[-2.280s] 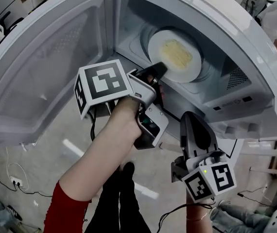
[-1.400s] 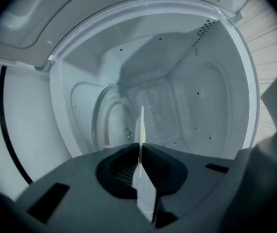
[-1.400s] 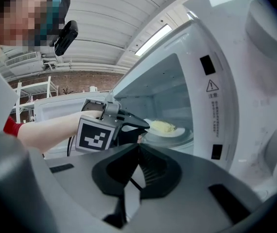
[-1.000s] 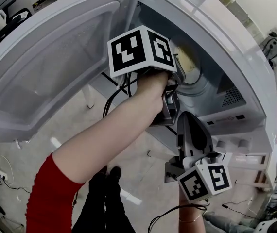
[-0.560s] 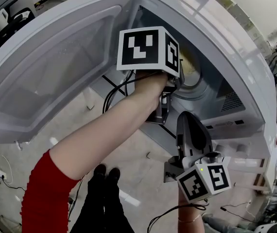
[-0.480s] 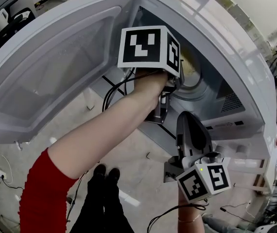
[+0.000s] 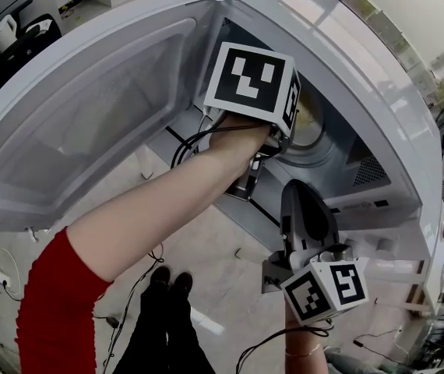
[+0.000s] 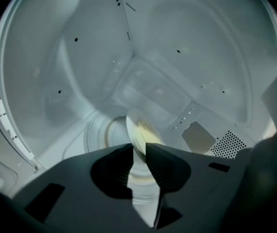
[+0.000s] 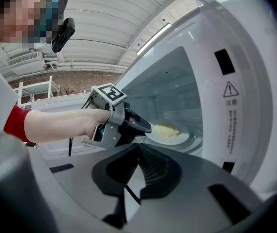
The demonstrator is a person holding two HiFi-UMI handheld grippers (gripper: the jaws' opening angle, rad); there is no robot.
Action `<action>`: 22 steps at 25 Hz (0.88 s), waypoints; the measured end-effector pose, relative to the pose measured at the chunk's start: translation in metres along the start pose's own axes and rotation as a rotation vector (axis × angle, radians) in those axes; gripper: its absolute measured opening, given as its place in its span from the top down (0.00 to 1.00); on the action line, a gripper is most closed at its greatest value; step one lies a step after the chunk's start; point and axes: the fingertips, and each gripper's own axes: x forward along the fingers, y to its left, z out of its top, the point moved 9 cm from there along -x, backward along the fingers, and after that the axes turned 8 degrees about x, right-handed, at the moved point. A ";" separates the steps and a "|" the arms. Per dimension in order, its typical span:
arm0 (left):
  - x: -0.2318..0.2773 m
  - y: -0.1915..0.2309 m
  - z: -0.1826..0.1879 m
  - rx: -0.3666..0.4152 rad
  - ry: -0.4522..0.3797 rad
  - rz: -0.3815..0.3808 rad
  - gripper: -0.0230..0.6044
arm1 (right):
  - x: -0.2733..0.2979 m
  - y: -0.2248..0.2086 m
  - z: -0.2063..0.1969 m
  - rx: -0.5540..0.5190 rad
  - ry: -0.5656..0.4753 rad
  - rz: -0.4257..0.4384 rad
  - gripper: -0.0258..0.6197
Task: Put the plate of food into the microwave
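The white plate [image 9: 170, 134] with yellow food [image 9: 166, 129] lies on the glass turntable [image 8: 97, 135] inside the open microwave [image 7: 347, 68]. My left gripper [image 8: 139, 147] reaches into the cavity, and its marker cube [image 7: 253, 80] hides the jaws in the head view. Its jaws have just been opening; the plate's near rim [image 8: 141, 130] shows in the gap between them, and the pads look clear of it. The right gripper view shows the left gripper [image 9: 148, 128] at the plate's edge. My right gripper [image 7: 304, 189] hovers outside below the opening, shut and holding nothing.
The microwave door [image 7: 89, 115] swings wide to the left. The control panel side [image 9: 228, 110] with a warning label stands at the right of the opening. Cables [image 7: 152, 263] and the person's feet [image 7: 167, 283] are on the floor below.
The left hand has rolled, turning its marker cube, and its jaws stand wider apart around the plate's rim. The right gripper has stayed where it was.
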 end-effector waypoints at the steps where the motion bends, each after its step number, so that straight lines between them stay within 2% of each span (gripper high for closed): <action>1: 0.000 0.000 0.000 0.015 0.007 0.008 0.83 | 0.000 0.000 0.001 -0.001 0.000 0.001 0.94; 7: 0.002 0.001 -0.004 0.067 0.030 0.029 0.81 | 0.000 0.003 0.001 -0.007 0.006 0.006 0.94; 11: 0.002 0.002 0.003 0.154 -0.025 0.089 0.81 | 0.002 0.003 0.001 -0.009 0.008 0.008 0.94; 15: 0.001 0.002 0.002 0.201 -0.019 0.124 0.79 | 0.004 0.003 0.001 -0.008 0.010 0.009 0.94; 19: 0.005 -0.004 0.000 0.217 -0.031 0.096 0.78 | 0.005 0.001 -0.001 -0.008 0.014 0.013 0.94; 22: 0.007 -0.007 -0.001 0.234 -0.041 0.103 0.78 | 0.005 -0.001 -0.002 -0.005 0.019 0.015 0.94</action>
